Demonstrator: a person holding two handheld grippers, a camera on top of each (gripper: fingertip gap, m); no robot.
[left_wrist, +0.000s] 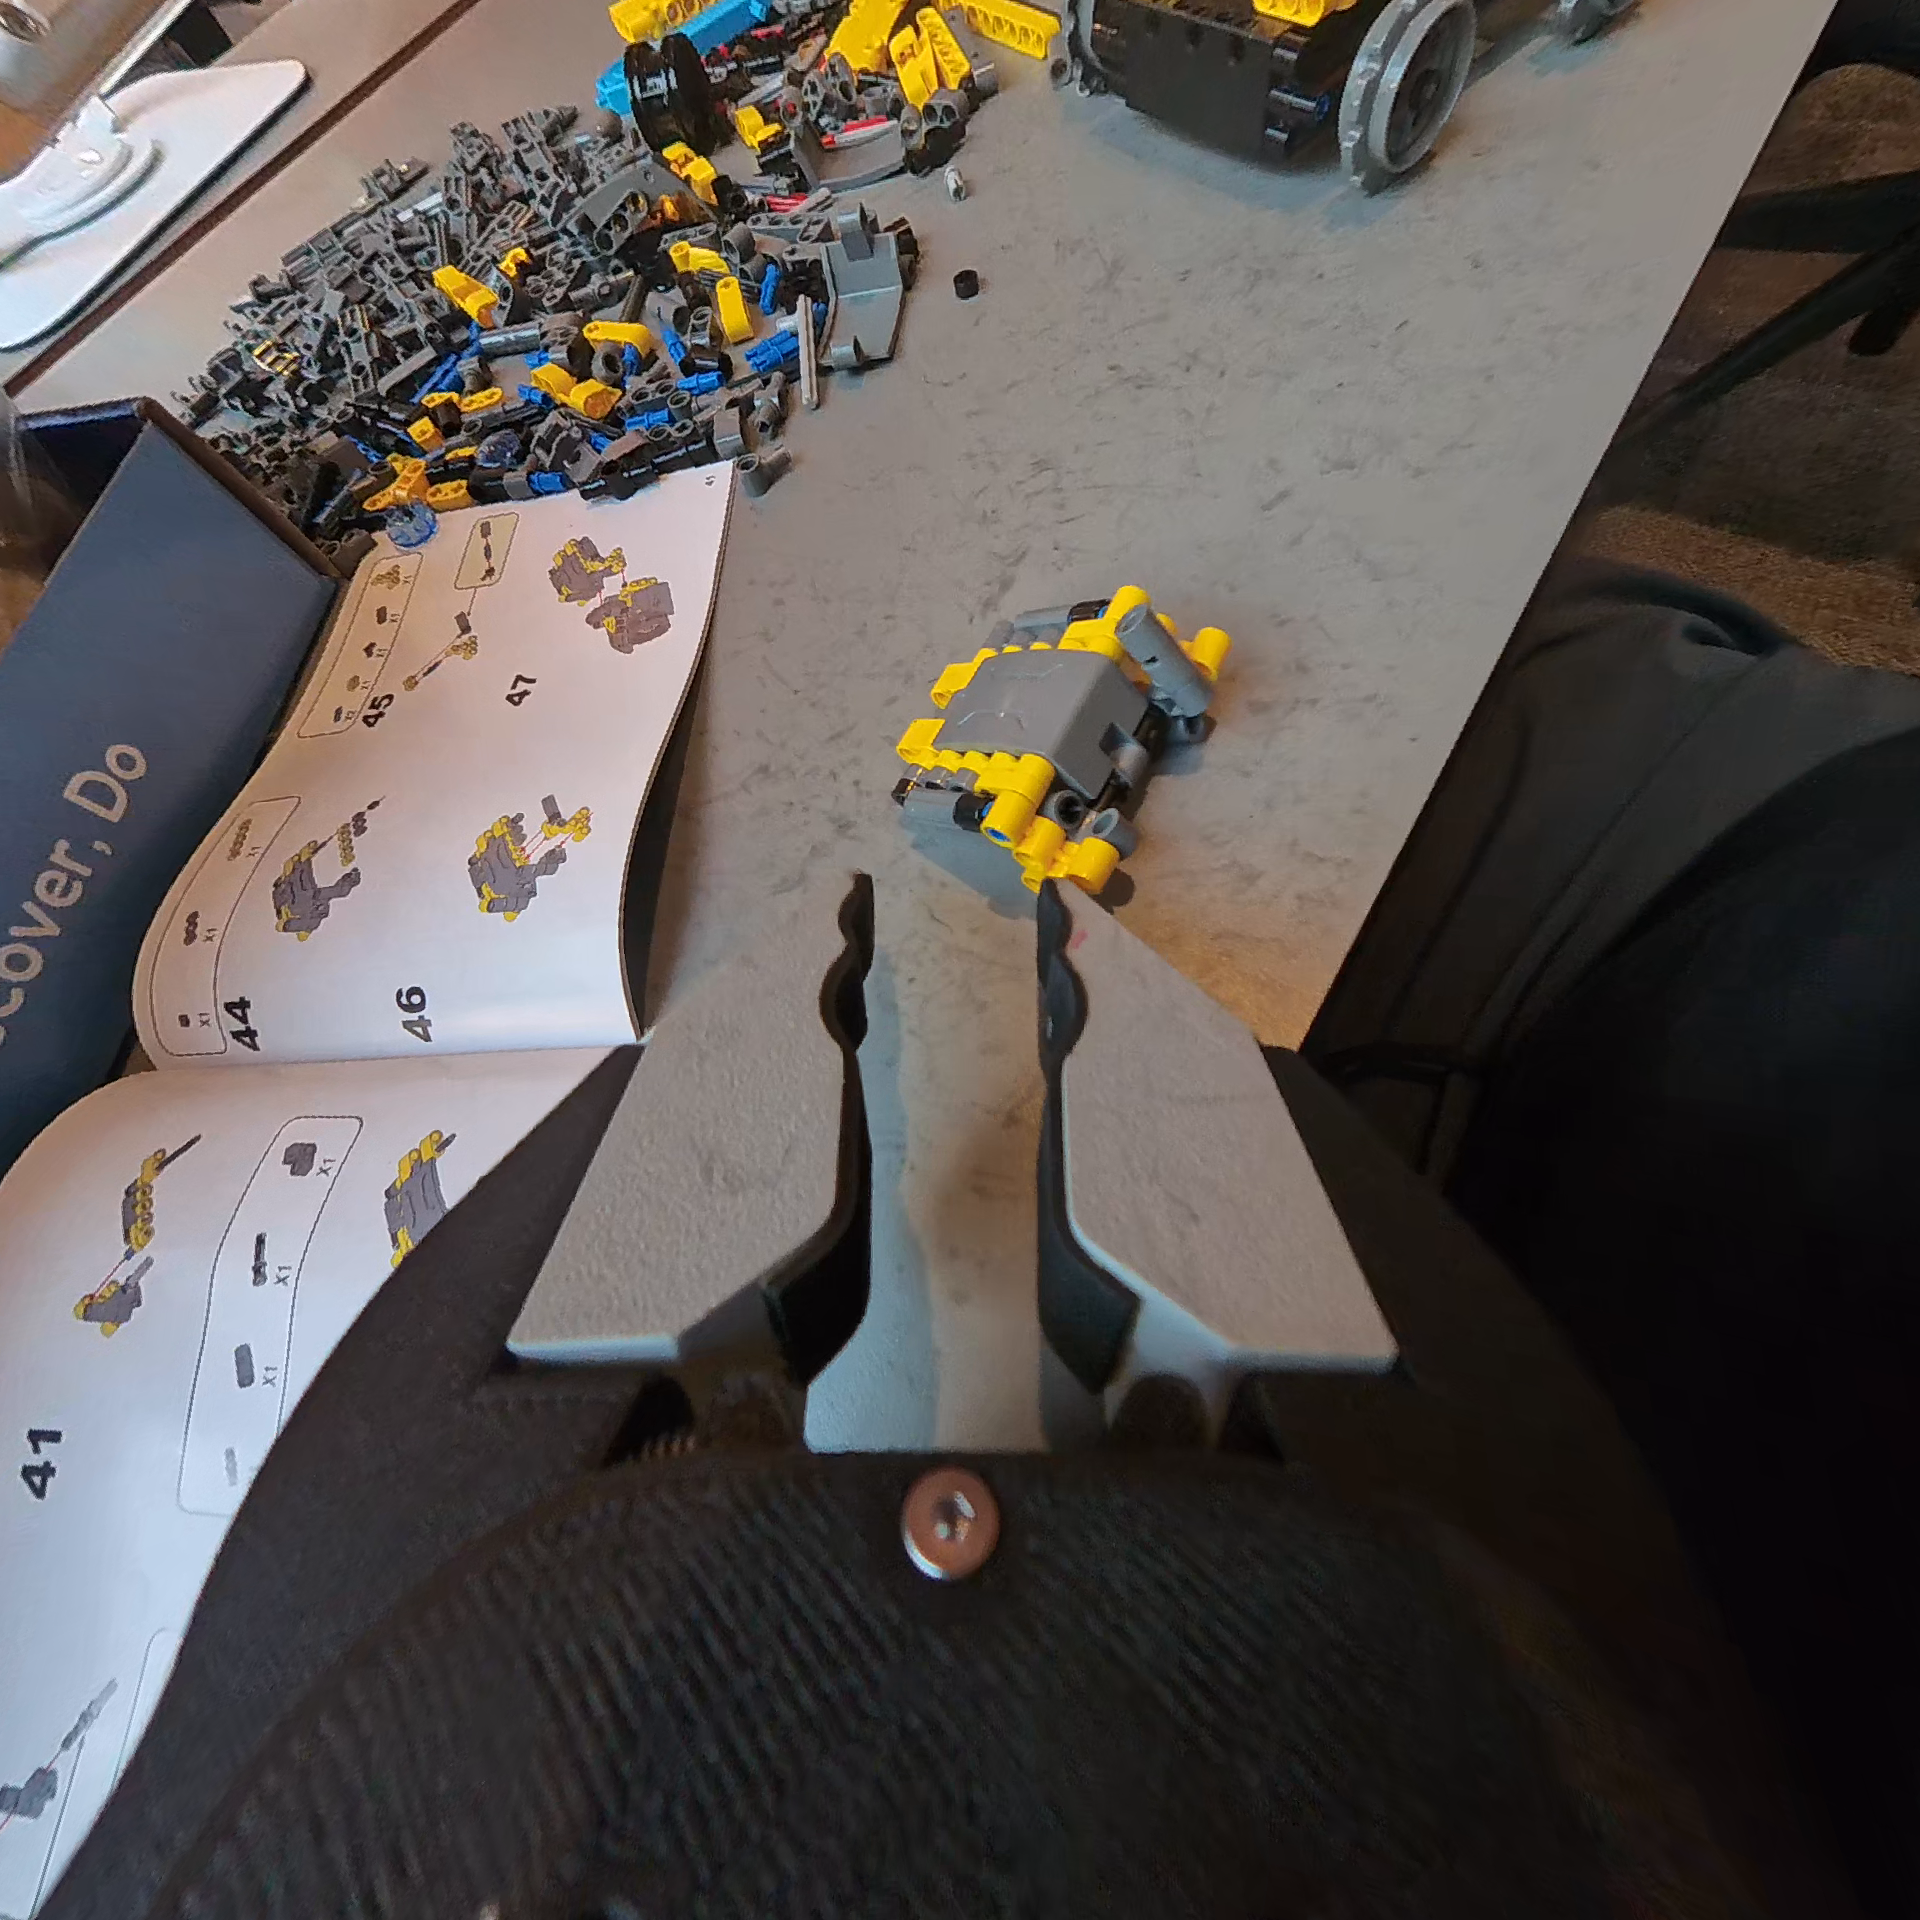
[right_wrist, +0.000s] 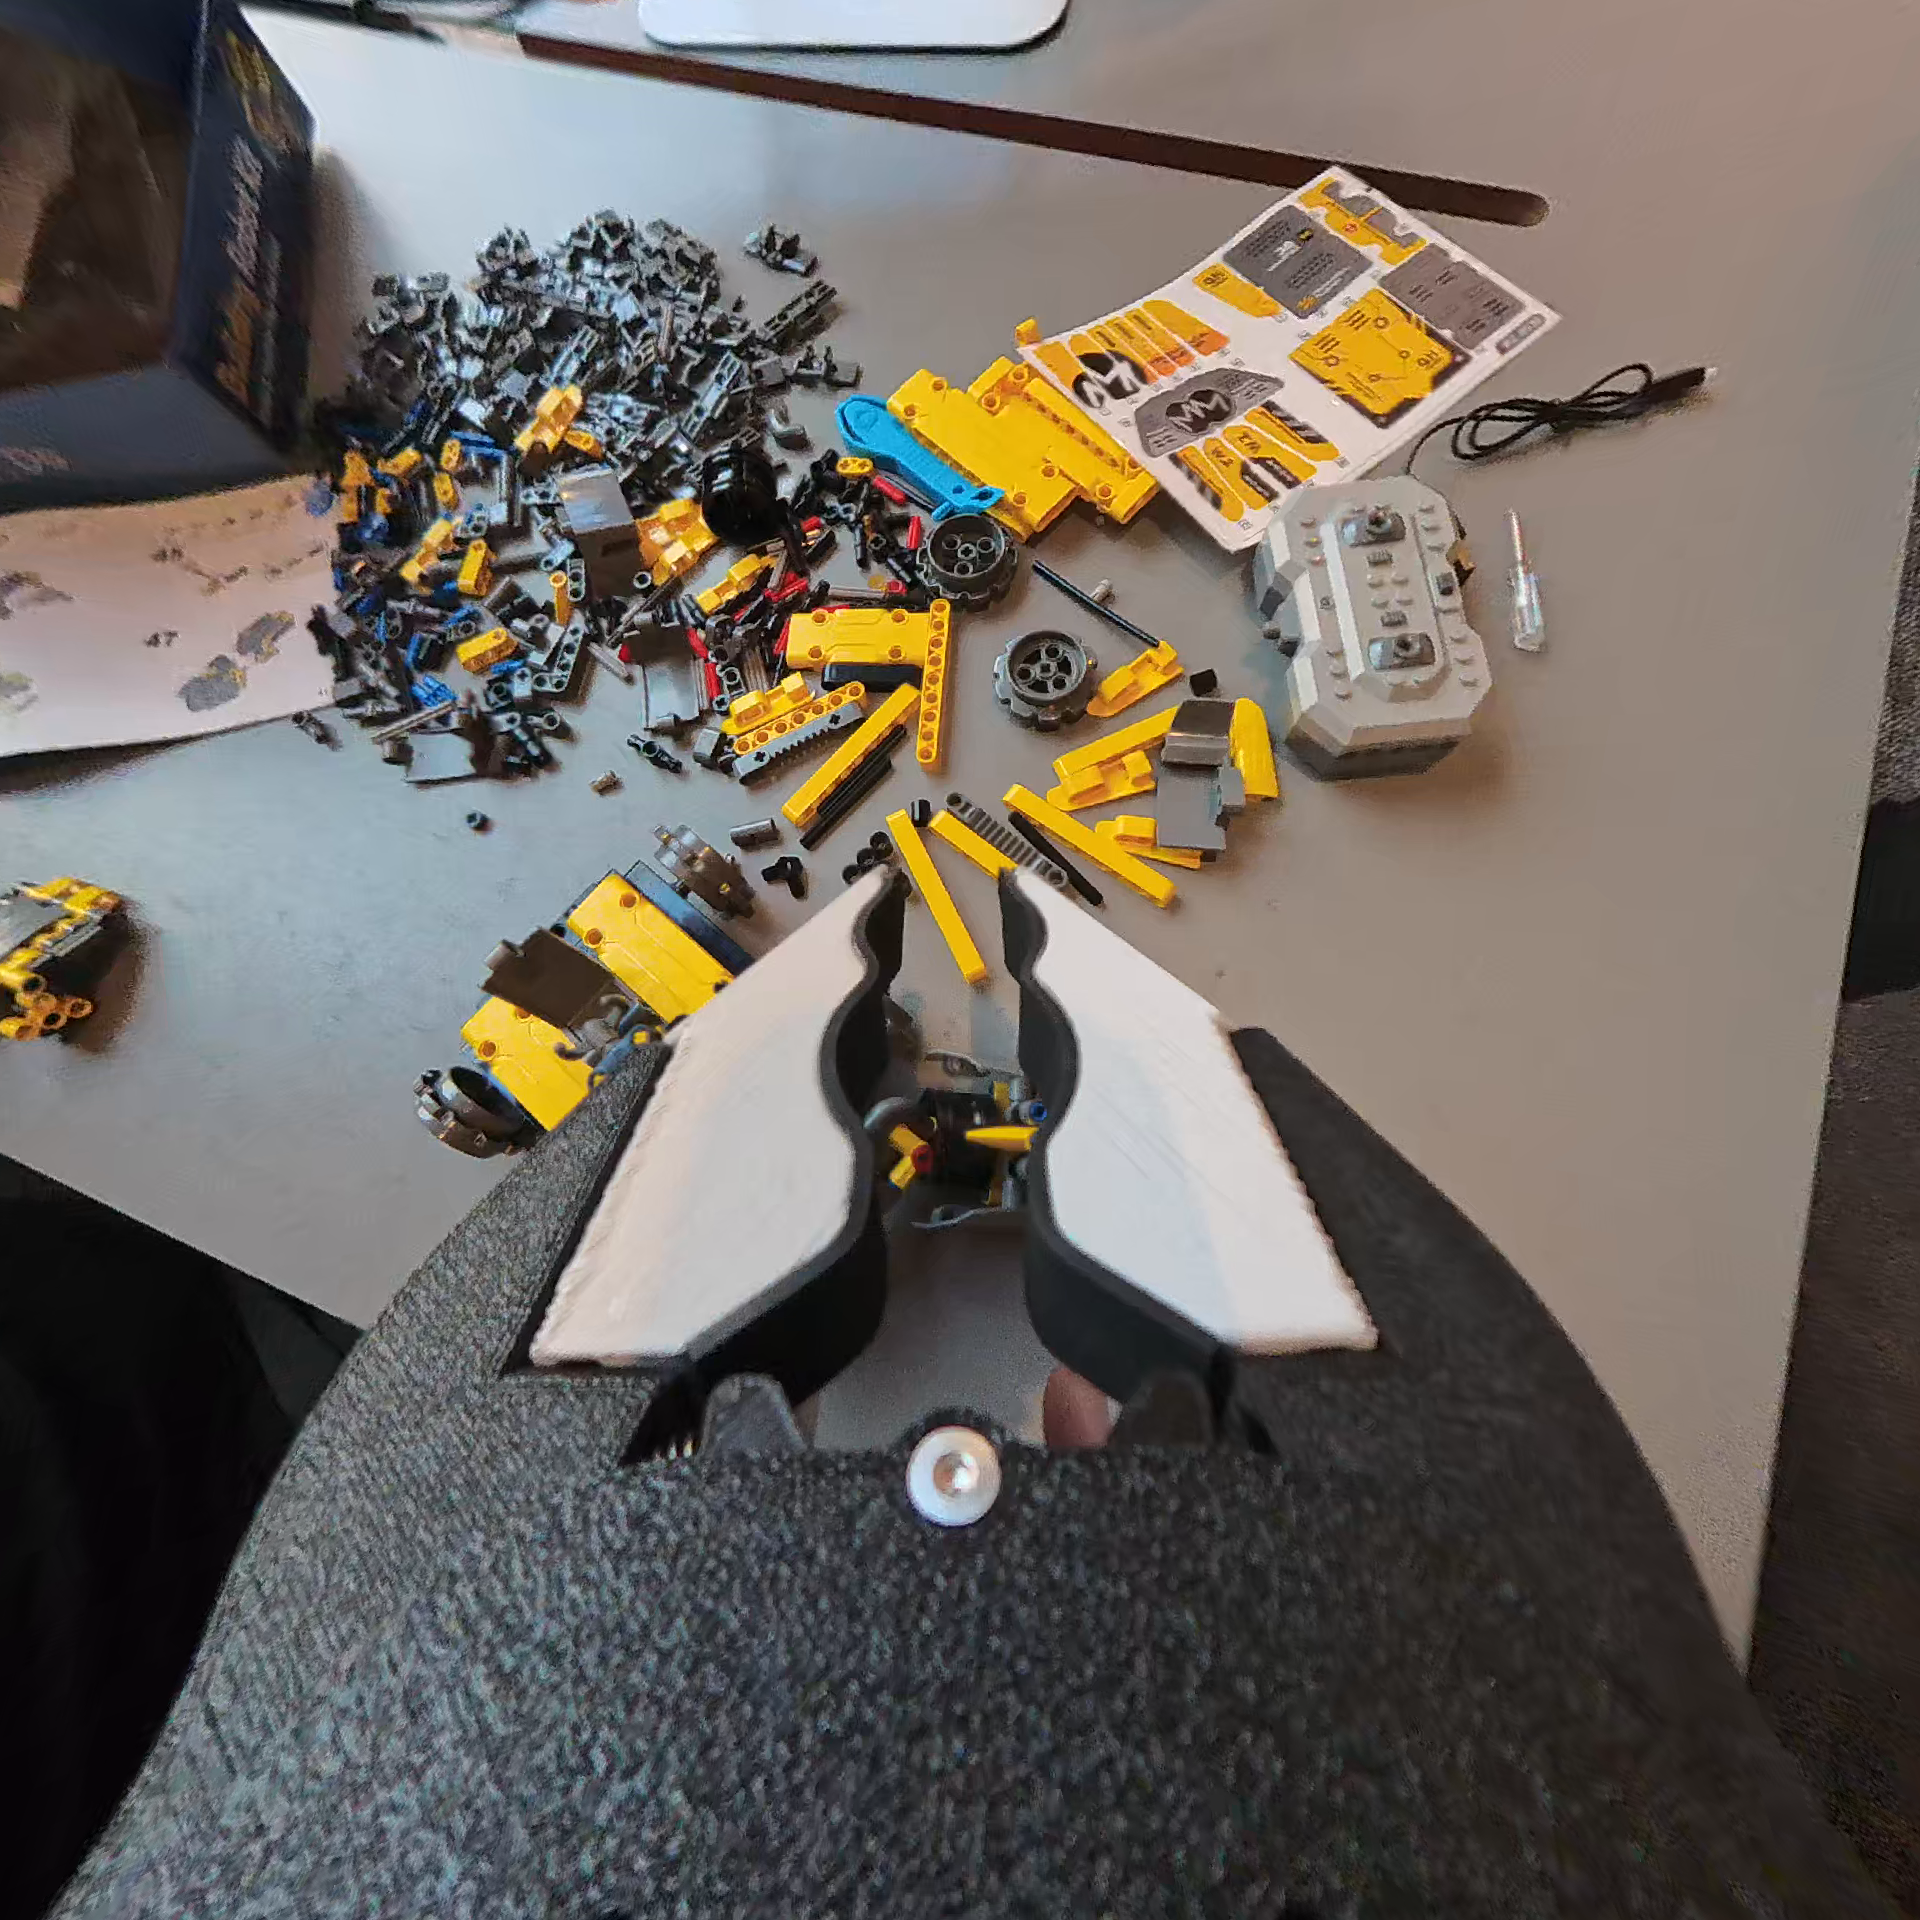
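My left claw hovers low over the counter, jaws parted to a moderate gap, nothing between them. Nearest thing: a small grey-and-yellow brick assembly lying flat, just beyond the tips toward 1 o'clock; its yellow corner sits just ahead of the right-hand fingertip, whether touching I cannot tell. Its long axis runs roughly 7 to 1 o'clock, the end with grey pins pointing to 1. An open instruction booklet lies at 9 o'clock, a dark blue box beyond it, the loose-parts pile at 11, and a black chassis with a grey wheel at 1, well apart.

My right claw is likewise parted narrow-to-moderate, gripping nothing I can see. A partly built yellow-and-black model sits below it toward 8–9 o'clock; more of it shows through the gap, under the jaws. A yellow beam lies between the tips, axis 11 to 5. Grey controller at 2 o'clock, sticker sheet farther out, cable beside it.

The small assembly shows in the right wrist view at far 9 o'clock, so the left claw is much nearer to it.
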